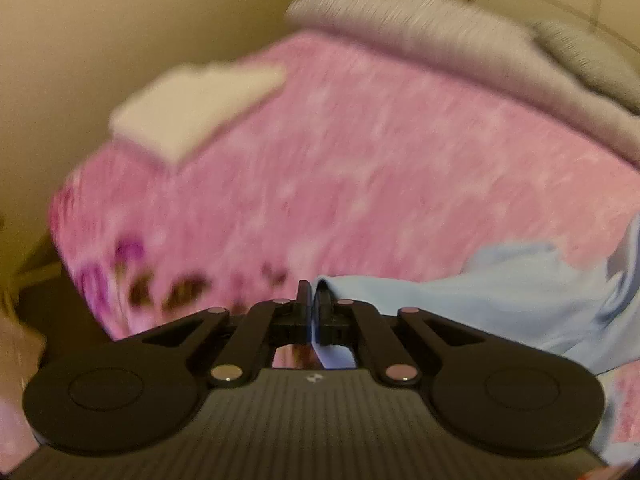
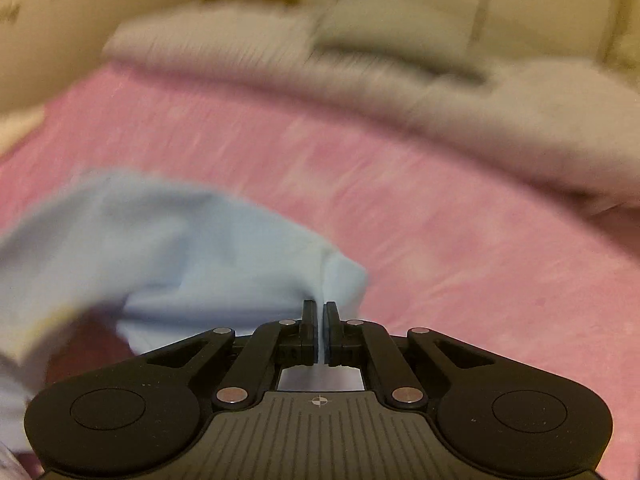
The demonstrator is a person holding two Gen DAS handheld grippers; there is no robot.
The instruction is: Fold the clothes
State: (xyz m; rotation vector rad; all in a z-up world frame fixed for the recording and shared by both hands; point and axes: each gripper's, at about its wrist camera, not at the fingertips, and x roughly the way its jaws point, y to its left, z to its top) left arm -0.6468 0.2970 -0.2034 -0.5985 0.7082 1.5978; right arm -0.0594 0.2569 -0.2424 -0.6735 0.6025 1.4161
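A light blue garment point(image 1: 500, 304) hangs between my two grippers above a pink bed sheet point(image 1: 360, 168). My left gripper point(image 1: 312, 292) is shut on one edge of it, and the cloth runs off to the right. My right gripper point(image 2: 321, 312) is shut on another edge of the same garment point(image 2: 180, 248), which drapes off to the left. Both views are blurred by motion.
A folded white cloth point(image 1: 192, 108) lies at the bed's far left corner. A grey rolled blanket point(image 2: 360, 92) and a grey pillow point(image 2: 392, 36) lie along the far side of the bed. A beige wall point(image 1: 100, 40) stands to the left.
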